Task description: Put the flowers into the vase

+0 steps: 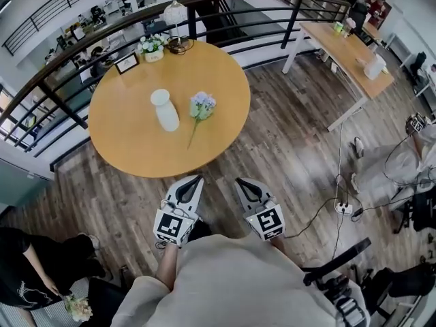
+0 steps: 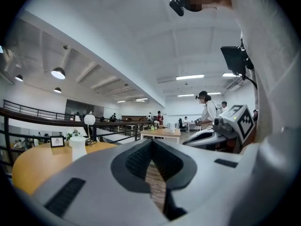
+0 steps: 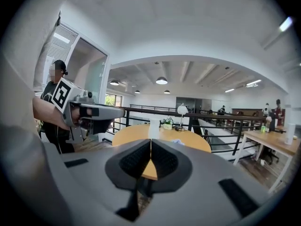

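Observation:
A white vase (image 1: 165, 110) stands upright near the middle of the round wooden table (image 1: 129, 148). A pale blue flower bunch (image 1: 201, 105) lies just right of it, stem pointing toward me. Both grippers hang over the floor short of the table's near edge, well apart from the vase and the flowers. My left gripper (image 1: 197, 178) and right gripper (image 1: 240, 180) are both shut and hold nothing. In the left gripper view the jaws (image 2: 151, 142) meet at the tip, with the vase (image 2: 78, 147) far left. The right gripper (image 3: 150, 141) points at the vase (image 3: 154, 128) and the flowers (image 3: 178, 141).
At the table's far edge stand a small lamp (image 1: 176, 12), a framed picture (image 1: 127, 62) and a potted flower (image 1: 151, 48). A black railing (image 1: 61, 60) curves behind. A long desk (image 1: 344, 46) is at right, a power strip (image 1: 344, 208) lies on the floor, and a person (image 1: 27, 271) stands lower left.

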Demonstrator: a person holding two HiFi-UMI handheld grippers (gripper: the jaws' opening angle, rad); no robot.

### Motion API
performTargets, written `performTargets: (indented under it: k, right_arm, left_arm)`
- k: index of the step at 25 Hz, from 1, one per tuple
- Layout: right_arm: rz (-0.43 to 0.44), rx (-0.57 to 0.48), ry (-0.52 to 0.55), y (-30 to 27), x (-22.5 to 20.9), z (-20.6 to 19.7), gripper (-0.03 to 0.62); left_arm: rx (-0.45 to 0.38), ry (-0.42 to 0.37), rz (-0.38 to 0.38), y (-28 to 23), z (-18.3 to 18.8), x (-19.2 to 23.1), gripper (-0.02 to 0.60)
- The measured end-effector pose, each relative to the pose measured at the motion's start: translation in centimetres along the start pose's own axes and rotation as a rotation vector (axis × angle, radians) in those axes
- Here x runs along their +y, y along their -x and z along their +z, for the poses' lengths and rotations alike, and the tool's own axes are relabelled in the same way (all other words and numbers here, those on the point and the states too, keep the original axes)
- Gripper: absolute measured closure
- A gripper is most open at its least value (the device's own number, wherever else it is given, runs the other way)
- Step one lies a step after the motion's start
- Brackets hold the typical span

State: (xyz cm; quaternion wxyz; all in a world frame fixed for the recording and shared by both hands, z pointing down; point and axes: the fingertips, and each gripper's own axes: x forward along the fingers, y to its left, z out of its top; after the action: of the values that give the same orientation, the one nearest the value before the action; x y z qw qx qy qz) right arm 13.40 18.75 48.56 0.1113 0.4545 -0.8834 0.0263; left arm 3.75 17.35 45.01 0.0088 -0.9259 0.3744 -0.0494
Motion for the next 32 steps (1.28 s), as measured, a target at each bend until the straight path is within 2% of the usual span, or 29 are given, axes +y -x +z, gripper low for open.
performTargets:
  k: [4, 7, 11, 15, 24, 32]
  right_arm:
    - [0.002, -0.003, -0.011, -4.2, 0.5, 1.9, 0.586]
    - [0.008, 0.008, -0.005, -7.8, 1.6, 3.2, 0.586]
    - [0.025, 0.028, -0.007, -11.0, 2.9, 3.5, 0.586]
    - [0.066, 0.074, -0.024, -12.7, 3.3, 3.4, 0.586]
    - [0.118, 0.114, -0.048, -18.1, 0.6, 2.6, 0.586]
    - [0.18, 0.069, -0.049, -24.1, -6.0, 4.2, 0.586]
  left_arm:
    - [-0.062, 0.0, -0.017, -0.3, 2.4, 3.9, 0.574]
    - [-0.07, 0.023, -0.008, 0.0, 2.8, 7.8, 0.574]
    - [-0.008, 0.003, -0.005, 0.6, 0.8, 11.5, 0.574]
    - [-0.001, 0.044, 0.001, 0.3, 0.7, 13.0, 0.574]
    - [0.048, 0.077, 0.06, -1.9, -1.0, 17.3, 0.574]
    - [0.123, 0.065, 0.156, -6.5, -1.4, 21.6, 0.575]
